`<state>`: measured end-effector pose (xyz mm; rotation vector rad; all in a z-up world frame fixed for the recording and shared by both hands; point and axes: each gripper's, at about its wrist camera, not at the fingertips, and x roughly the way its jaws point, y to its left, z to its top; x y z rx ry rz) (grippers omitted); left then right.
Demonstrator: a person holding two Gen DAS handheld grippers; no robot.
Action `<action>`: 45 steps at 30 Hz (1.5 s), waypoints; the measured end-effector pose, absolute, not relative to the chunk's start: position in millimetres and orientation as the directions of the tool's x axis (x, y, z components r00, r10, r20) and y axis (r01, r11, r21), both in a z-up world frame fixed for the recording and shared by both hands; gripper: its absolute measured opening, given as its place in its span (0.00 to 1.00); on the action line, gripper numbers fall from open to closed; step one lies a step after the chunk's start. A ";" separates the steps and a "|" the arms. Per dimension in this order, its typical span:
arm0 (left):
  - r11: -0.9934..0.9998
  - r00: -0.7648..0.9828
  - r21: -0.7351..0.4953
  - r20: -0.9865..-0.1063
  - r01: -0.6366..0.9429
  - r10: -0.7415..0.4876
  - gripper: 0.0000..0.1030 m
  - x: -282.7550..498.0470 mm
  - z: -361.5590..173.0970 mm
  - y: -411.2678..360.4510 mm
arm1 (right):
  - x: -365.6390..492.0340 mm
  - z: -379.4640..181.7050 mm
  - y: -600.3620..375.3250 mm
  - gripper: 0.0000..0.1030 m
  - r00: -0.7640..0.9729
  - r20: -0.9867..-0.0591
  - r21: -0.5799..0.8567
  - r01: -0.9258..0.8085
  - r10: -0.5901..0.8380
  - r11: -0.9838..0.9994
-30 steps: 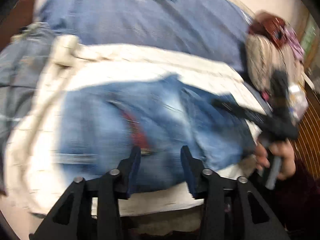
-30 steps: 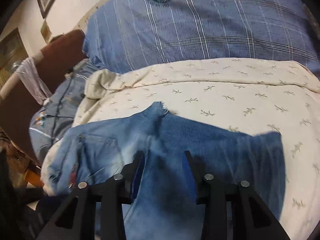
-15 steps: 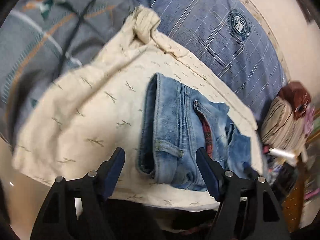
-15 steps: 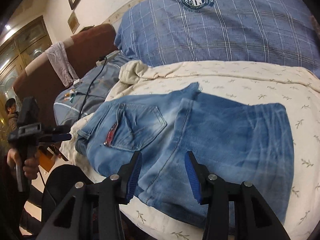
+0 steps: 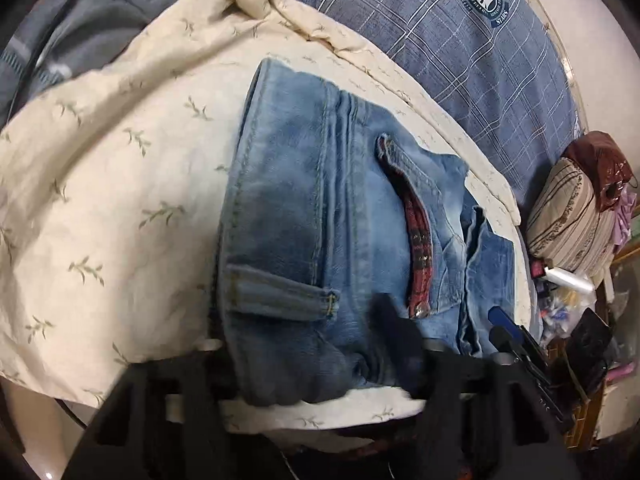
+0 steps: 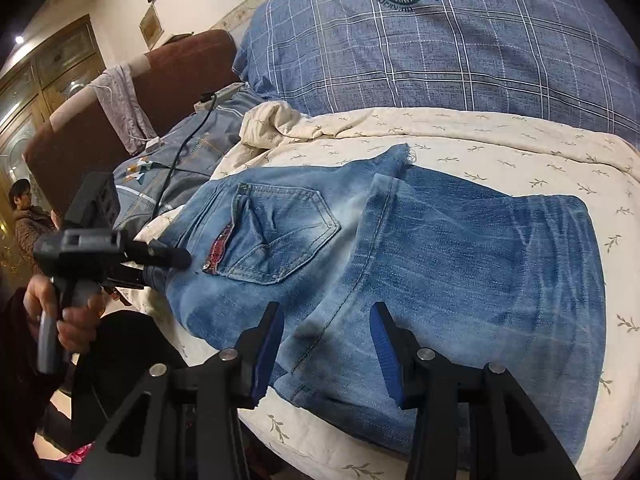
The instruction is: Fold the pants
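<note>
Folded blue jeans lie on a cream leaf-print sheet, back pocket up with a red plaid trim. In the left wrist view the jeans fill the middle, waistband end nearest. My left gripper straddles that waistband end; its jaws stand wide apart with denim between them, the left finger hidden behind cloth. It also shows in the right wrist view at the jeans' left end. My right gripper is open, hovering over the near edge of the jeans.
A blue plaid duvet lies behind the sheet. A brown headboard, a grey garment with a black cable and a striped pillow border the bed. Clutter sits at the right.
My left gripper has moved in onto the waistband end of the jeans. My right gripper has stayed over the near edge, open, with the view a little closer.
</note>
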<state>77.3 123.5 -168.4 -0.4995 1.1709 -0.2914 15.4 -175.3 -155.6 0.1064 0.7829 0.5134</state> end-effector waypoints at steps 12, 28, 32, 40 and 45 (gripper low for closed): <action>0.928 0.527 -0.349 -0.768 0.132 -0.364 0.22 52.7 -124.4 79.9 | 22.0 -156.4 -181.6 0.47 0.608 -0.639 0.301 -0.366 0.471 0.881; 0.950 0.652 -0.111 -0.704 0.293 -0.283 0.22 18.0 -93.8 34.2 | 37.5 -150.1 -214.2 0.47 0.617 -0.626 0.408 -0.263 0.477 0.874; 0.949 0.671 -0.059 -0.693 0.311 -0.263 0.22 12.8 -93.3 25.3 | 51.7 -138.8 -216.0 0.50 0.587 -0.640 0.427 -0.265 0.496 0.865; 0.940 0.704 0.004 -0.664 0.342 -0.253 0.22 2.2 -88.6 8.4 | 98.1 -62.8 -162.5 0.65 0.482 -0.669 0.383 -0.429 0.566 0.818; 0.923 0.727 0.091 -0.647 0.373 -0.230 0.22 -8.1 -88.9 -7.8 | 115.8 -24.7 -99.4 0.66 0.401 -0.710 0.322 -0.546 0.578 0.774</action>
